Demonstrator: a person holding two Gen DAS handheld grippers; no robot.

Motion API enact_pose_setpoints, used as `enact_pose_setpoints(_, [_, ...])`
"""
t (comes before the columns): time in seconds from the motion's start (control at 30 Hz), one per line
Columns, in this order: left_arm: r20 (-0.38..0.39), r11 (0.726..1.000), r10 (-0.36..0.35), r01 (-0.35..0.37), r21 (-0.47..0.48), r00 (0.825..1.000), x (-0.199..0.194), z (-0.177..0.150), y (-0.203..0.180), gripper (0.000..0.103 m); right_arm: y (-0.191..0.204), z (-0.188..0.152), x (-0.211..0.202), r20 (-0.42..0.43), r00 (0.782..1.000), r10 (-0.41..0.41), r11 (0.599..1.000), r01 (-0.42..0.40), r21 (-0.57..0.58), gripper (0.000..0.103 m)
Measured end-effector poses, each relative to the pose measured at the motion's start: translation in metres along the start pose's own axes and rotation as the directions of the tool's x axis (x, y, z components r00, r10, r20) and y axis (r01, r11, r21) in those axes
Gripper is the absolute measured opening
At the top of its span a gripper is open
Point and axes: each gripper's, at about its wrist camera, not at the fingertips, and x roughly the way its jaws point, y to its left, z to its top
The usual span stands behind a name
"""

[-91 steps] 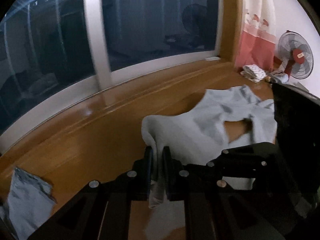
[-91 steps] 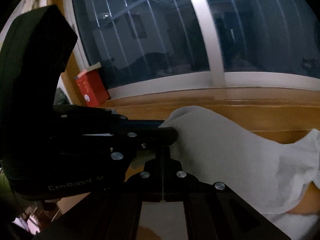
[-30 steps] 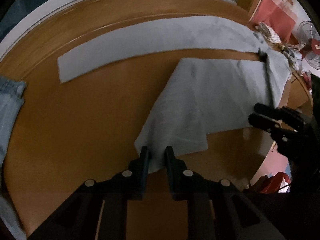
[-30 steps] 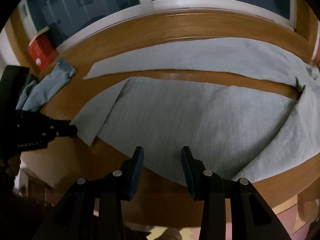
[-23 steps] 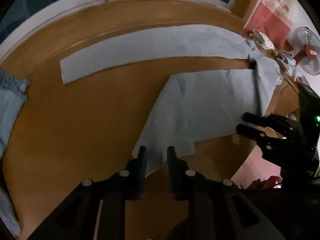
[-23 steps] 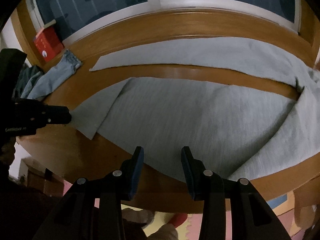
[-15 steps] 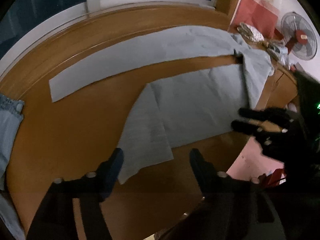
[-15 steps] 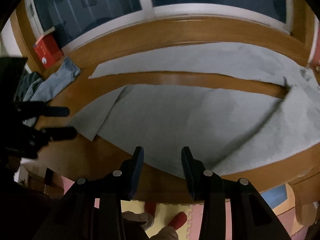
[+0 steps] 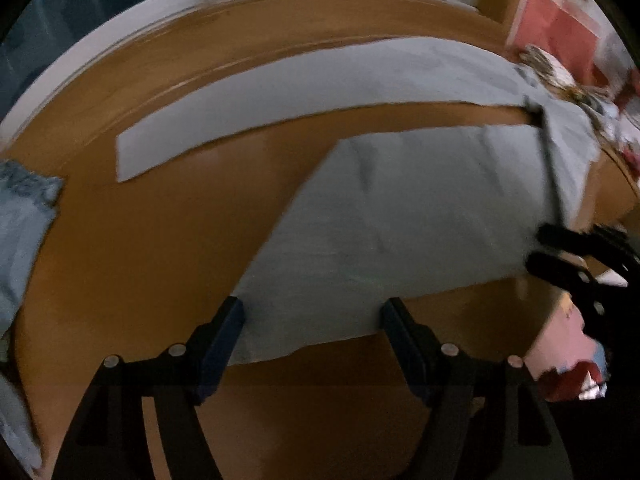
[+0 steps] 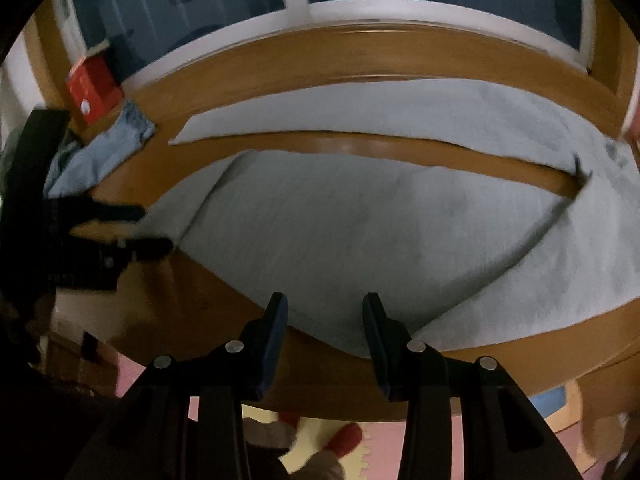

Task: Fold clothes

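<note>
Light grey trousers (image 9: 420, 216) lie spread flat on the wooden table (image 9: 140, 264), the far leg (image 9: 320, 92) stretched along the window side. My left gripper (image 9: 312, 308) hovers open and wide over the hem end of the near leg, pads clear of the cloth. At the right edge of that view my right gripper (image 9: 548, 248) shows beside the trousers. In the right wrist view the trousers (image 10: 360, 216) fill the middle and my right gripper (image 10: 325, 300) stands open over their near edge, holding nothing. My left gripper (image 10: 154, 228) is at the left, by the hem.
Blue jeans (image 10: 100, 156) lie at the table's left end beside a red box (image 10: 94, 92). A patterned cloth (image 9: 552, 72) and a red curtain (image 9: 560, 28) sit at the right end. Dark windows run behind. The table's front edge is close below both grippers, with a floor mat (image 10: 320, 440) beneath.
My left gripper has let go of the near leg's hem and opened wide; the hem now lies flat on the table. The right gripper keeps the same opening and place.
</note>
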Motion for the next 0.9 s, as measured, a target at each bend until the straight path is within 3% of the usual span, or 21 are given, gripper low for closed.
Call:
enact_pose_setpoints(0.23, [0.011,0.971,0.1,-0.095,-0.218,0.995,-0.007,0.002,0.066,0.068,-0.005,-0.005,-0.004,0.001,1.0,0.016,0.999,-0.016,-0.028,0.04])
enact_pose_setpoints(0.4, [0.025,0.967,0.096,-0.087,-0.24,0.995,-0.021,-0.002,0.082,0.07,-0.006,-0.003,-0.001,0.002,0.999,0.033,0.999,-0.033,0.009,0.04])
enact_pose_setpoints(0.63, [0.12,0.997,-0.058,0.064,-0.049,0.991,-0.05,-0.005,0.015,0.07,-0.021,-0.002,-0.019,0.017,0.999,0.05,0.996,-0.051,0.072,0.039])
enact_pose_setpoints(0.77, [0.12,0.959,-0.283,0.28,0.036,0.952,-0.051,-0.005,-0.016,0.07,-0.022,-0.002,-0.017,0.004,0.998,0.06,0.996,-0.06,0.071,0.039])
enact_pose_setpoints(0.9, [0.087,0.949,-0.309,0.301,0.095,0.947,-0.027,0.003,-0.038,0.07,-0.018,0.001,-0.005,-0.008,0.998,0.07,0.994,-0.069,0.084,0.039])
